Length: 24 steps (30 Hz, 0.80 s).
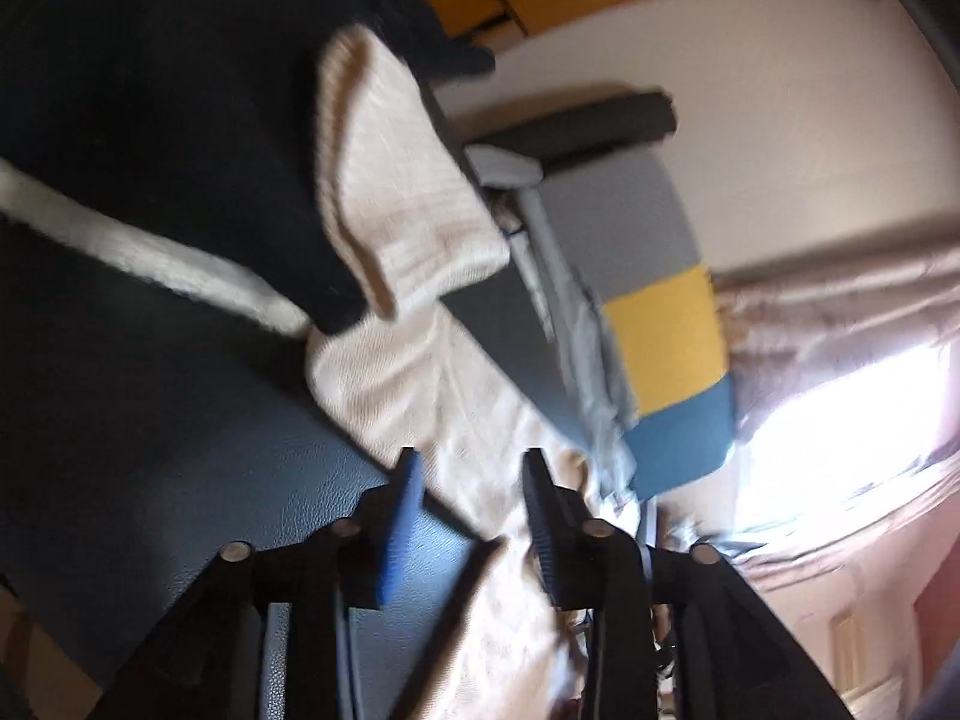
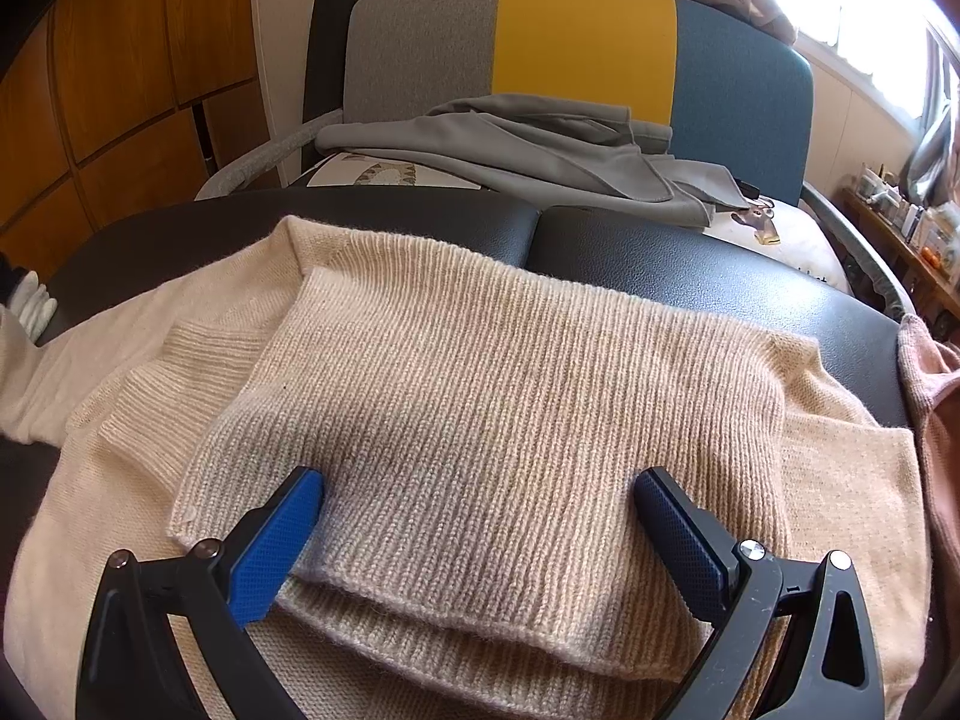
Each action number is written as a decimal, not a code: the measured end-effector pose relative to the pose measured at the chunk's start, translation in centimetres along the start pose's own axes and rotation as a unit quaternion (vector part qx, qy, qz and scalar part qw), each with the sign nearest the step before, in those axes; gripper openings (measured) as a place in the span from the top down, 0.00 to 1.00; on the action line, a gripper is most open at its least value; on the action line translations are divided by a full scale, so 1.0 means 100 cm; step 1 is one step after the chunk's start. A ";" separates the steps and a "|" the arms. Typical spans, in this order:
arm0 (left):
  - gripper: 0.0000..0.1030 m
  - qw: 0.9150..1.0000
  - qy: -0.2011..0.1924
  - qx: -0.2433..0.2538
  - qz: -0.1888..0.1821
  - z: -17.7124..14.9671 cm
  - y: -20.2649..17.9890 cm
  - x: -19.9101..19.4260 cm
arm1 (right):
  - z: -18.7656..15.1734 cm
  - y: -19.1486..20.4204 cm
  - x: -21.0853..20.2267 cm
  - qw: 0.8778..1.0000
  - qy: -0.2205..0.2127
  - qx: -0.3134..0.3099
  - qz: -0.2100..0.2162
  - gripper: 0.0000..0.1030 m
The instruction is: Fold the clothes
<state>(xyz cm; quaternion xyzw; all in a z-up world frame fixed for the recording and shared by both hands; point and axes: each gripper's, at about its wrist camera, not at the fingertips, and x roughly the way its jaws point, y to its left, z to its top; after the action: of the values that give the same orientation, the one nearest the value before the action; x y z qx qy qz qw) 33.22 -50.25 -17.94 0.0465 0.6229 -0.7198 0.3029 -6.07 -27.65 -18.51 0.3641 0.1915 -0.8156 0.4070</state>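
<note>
Folding the cream sweater [image 2: 480,396] lying across the black padded bench [image 2: 720,276], mid-fold. Right gripper [image 2: 480,516] hovering wide open over the ribbed panel. Left gripper [image 1: 474,480] half open, gripping nothing. Probably needing the loose sleeve [image 1: 138,252] tucked next.

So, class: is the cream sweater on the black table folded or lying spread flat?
Partly folded. The cream sweater's ribbed section lies doubled over the layer beneath, its edge visible by the right gripper; one sleeve trails out, unfolded.
</note>
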 end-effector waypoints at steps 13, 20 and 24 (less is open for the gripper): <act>0.29 0.973 -0.154 -0.157 0.073 0.025 -0.008 0.033 | -0.001 0.003 0.000 1.000 -0.001 0.001 0.000 0.00; 0.86 0.970 -0.137 -0.190 0.061 0.026 0.004 0.055 | -0.001 0.001 0.000 1.000 -0.002 0.002 0.004 0.00; 0.91 0.979 -0.140 -0.136 0.053 0.025 -0.010 0.054 | -0.001 0.002 0.000 1.000 -0.003 0.004 0.004 0.00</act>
<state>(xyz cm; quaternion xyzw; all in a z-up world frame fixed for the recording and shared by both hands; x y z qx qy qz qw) 29.13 -54.56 -18.96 -0.0635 0.6629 -0.6106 0.4287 -5.91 -27.69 -18.62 0.3642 0.1856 -0.8155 0.4097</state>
